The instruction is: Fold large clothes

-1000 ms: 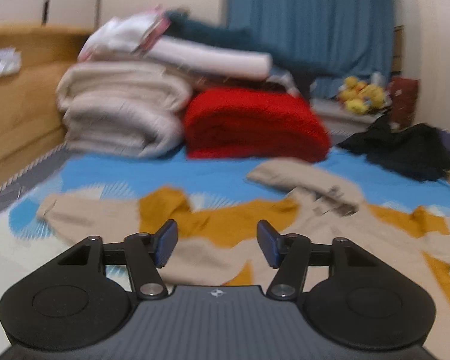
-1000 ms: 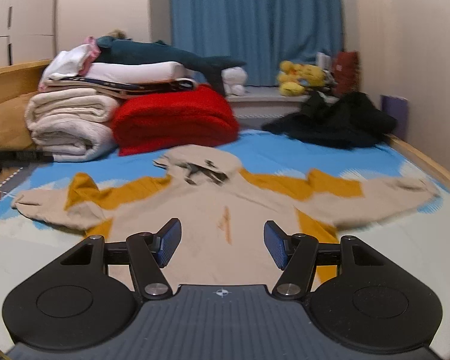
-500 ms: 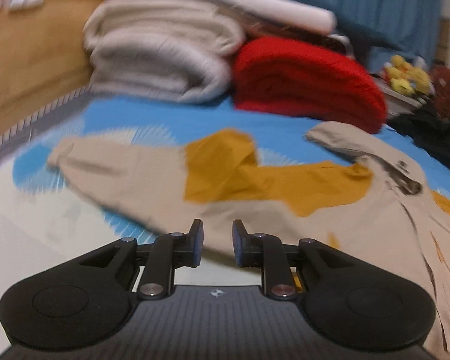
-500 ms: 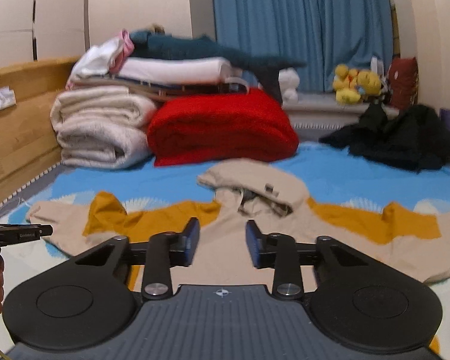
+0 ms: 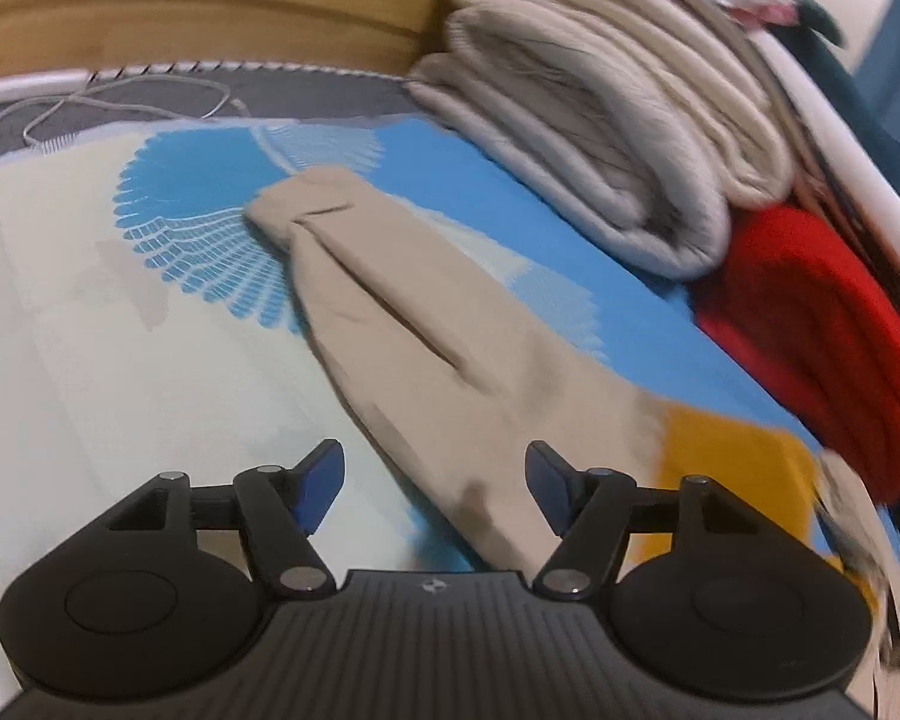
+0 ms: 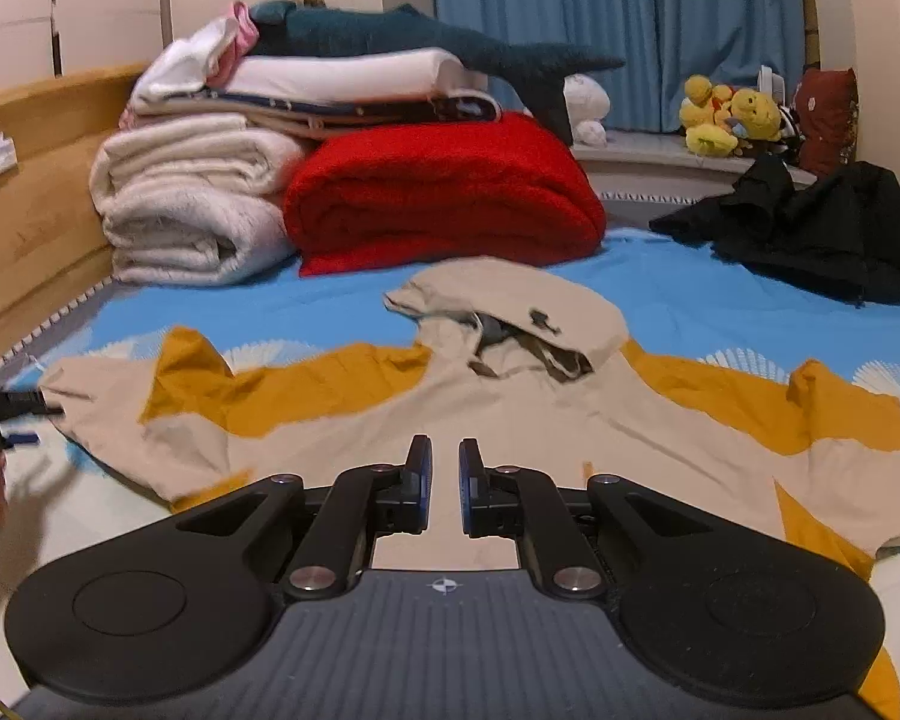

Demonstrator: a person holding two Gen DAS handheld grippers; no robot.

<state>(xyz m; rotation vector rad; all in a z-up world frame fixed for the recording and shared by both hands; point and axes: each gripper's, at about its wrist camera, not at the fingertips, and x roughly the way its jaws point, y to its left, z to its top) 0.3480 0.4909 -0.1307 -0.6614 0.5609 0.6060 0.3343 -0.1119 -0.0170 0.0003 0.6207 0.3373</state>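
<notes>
A beige and mustard hoodie lies spread flat on the blue and white bedsheet, hood toward the far side and sleeves out to both sides. My left gripper is open and hovers over the hoodie's left sleeve, with the beige cuff end ahead of it; nothing is between its fingers. It also shows at the left edge of the right wrist view. My right gripper is almost closed and empty, above the hoodie's lower front.
Rolled cream blankets, a red blanket and stacked bedding stand at the bed's far side. Black clothes lie far right. A wooden bed frame and a white cable run along the left.
My left gripper swung left over the sleeve, closing partly and then opening wide. My right gripper closed from wide open to nearly shut and drew back a little.
</notes>
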